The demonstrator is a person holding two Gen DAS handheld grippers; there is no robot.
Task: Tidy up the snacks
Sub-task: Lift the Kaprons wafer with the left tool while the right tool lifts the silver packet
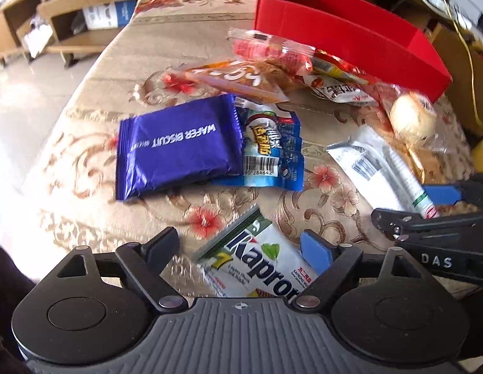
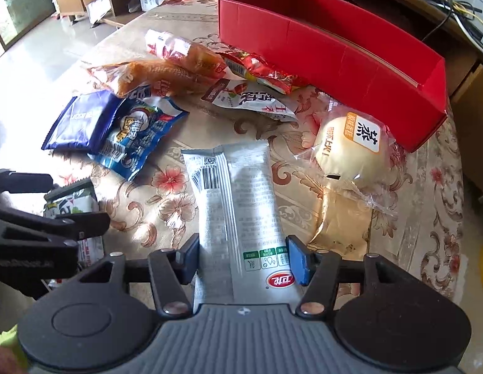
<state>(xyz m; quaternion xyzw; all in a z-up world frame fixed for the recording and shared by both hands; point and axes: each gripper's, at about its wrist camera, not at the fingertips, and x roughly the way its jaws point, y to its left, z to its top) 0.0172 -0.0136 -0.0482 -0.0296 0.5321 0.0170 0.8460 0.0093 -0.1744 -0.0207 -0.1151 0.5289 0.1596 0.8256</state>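
1. Left wrist view: the left gripper (image 1: 240, 246) pointed steeply down at the floral tablecloth (image 1: 141, 50), its jaws wide and straddling a white packet (image 1: 260, 265) reading "Kapron", the pads not pressing it. Beyond lay a purple pack (image 1: 176, 146) marked "WAFER BISCUIT", overlapping a blue snack bag (image 1: 272, 152). A red box (image 1: 344, 28) stood open at the far side.

2. Right wrist view: the right gripper (image 2: 244, 260) also tilted down, its blue pads closed against both edges of a long silver wrapper (image 2: 238, 199) with a barcode and a red logo. Just beside it sat a wrapped bun (image 2: 350, 152) bearing Chinese characters, near the red box (image 2: 328, 62).
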